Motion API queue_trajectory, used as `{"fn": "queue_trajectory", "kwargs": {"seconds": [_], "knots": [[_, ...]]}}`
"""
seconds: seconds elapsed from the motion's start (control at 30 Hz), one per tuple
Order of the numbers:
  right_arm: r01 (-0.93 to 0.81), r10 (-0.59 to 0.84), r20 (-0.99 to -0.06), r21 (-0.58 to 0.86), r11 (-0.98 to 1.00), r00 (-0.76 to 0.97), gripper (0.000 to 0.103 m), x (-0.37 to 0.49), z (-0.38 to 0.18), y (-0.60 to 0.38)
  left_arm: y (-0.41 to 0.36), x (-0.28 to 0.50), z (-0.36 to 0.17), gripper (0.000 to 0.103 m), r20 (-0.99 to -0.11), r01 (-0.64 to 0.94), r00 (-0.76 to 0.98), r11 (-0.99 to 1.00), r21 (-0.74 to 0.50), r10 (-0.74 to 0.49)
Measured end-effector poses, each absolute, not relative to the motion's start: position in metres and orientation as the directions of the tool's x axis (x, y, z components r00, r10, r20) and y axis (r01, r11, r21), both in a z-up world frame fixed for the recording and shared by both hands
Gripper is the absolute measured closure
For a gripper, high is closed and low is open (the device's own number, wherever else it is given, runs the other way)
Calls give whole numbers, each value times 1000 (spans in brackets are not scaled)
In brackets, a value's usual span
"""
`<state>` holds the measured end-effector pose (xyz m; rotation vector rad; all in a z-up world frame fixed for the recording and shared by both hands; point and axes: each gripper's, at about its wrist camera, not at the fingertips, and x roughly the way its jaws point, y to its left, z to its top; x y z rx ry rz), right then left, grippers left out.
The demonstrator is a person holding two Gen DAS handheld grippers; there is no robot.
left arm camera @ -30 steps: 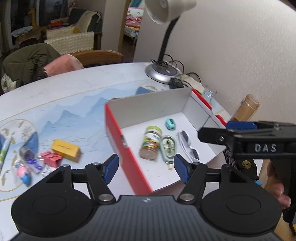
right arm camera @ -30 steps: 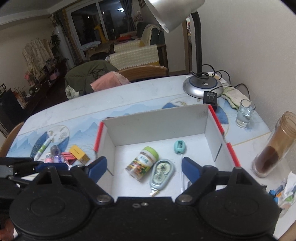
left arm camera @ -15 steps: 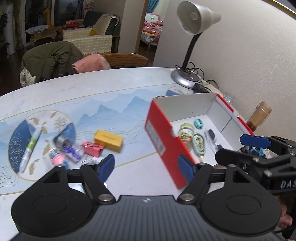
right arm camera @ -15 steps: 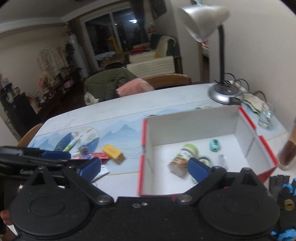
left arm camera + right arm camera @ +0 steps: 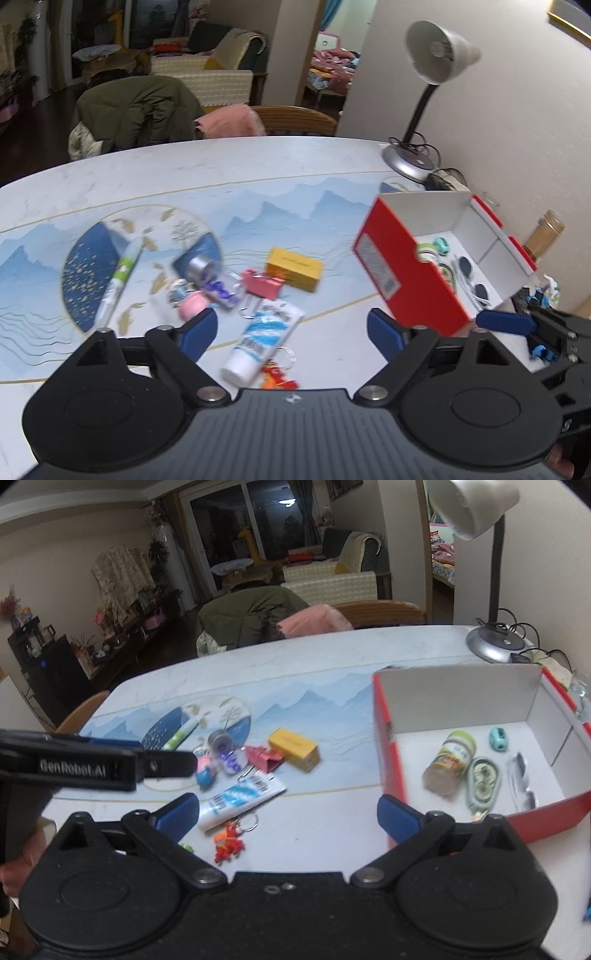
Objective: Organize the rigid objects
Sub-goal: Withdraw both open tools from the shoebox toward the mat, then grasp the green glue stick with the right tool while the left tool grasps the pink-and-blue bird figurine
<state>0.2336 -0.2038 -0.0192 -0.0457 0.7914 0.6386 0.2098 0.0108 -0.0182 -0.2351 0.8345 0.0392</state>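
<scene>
Left gripper (image 5: 291,332) opening, right gripper (image 5: 288,812) spread wide, both empty, aimed lower-centre at white-blue plastic tube (image 5: 264,338); red cardboard box (image 5: 410,273) right awaits loose items.

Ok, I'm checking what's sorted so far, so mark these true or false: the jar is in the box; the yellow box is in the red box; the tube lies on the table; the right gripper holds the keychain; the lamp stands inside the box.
1. The jar is in the box: true.
2. The yellow box is in it: false, it sits on the table.
3. The tube lies on the table: true.
4. The right gripper holds the keychain: false, its jaws are open and empty.
5. The lamp stands inside the box: false, it stands behind it.
</scene>
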Motion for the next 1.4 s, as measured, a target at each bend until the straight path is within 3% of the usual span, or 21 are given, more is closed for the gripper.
{"fn": "queue_trajectory", "kwargs": {"seconds": [0.07, 0.33, 0.7, 1.4], "knots": [[-555, 514, -684, 188, 810, 518, 1, 230, -24, -195, 24, 208, -22, 0, -732, -141, 679, 969, -203, -55], [-584, 486, -726, 143, 799, 486, 2, 217, -43, -155, 65, 205, -49, 0, -727, -227, 686, 955, -188, 20], [-703, 477, -793, 88, 706, 379, 5, 195, -68, -105, 101, 233, -102, 0, -814, -335, 577, 928, -165, 63], [-795, 392, -889, 54, 605, 238, 26, 196, -125, -39, 94, 294, -154, 0, -850, -308, 513, 950, -52, 120]]}}
